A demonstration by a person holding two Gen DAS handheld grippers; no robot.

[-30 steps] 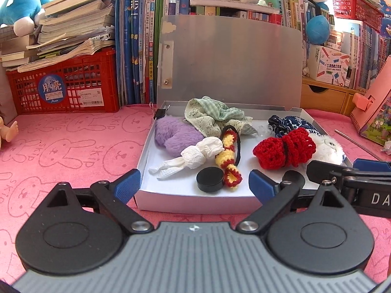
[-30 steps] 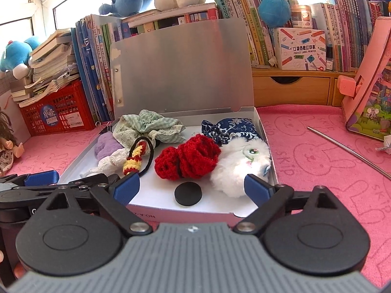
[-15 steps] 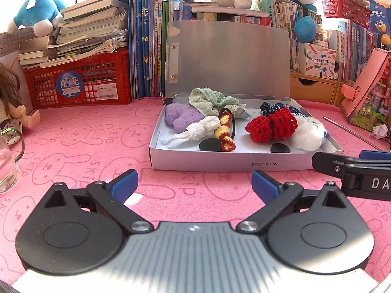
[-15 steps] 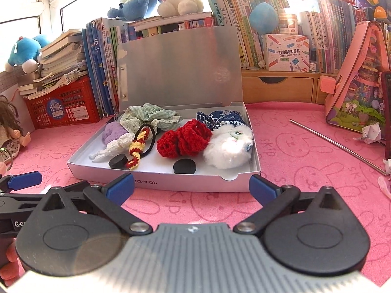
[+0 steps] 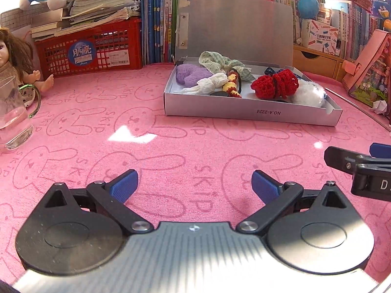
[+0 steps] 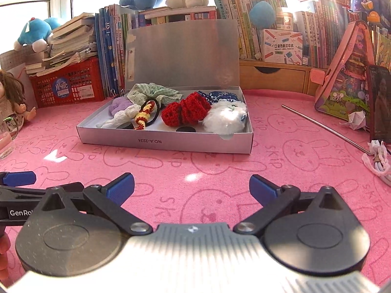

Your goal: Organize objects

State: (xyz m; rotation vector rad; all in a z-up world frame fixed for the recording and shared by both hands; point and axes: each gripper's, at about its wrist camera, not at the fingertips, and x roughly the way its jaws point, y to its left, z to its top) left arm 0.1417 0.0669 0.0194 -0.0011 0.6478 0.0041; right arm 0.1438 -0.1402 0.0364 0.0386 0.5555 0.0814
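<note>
Both grippers, left (image 5: 194, 183) and right (image 6: 191, 186), gape wide and empty over the pink mat (image 6: 281, 171), while the box (image 6: 166, 141) at twelve o'clock already holds every scrunchie (image 6: 187, 112), lid up, so closing looks all that's left.
</note>
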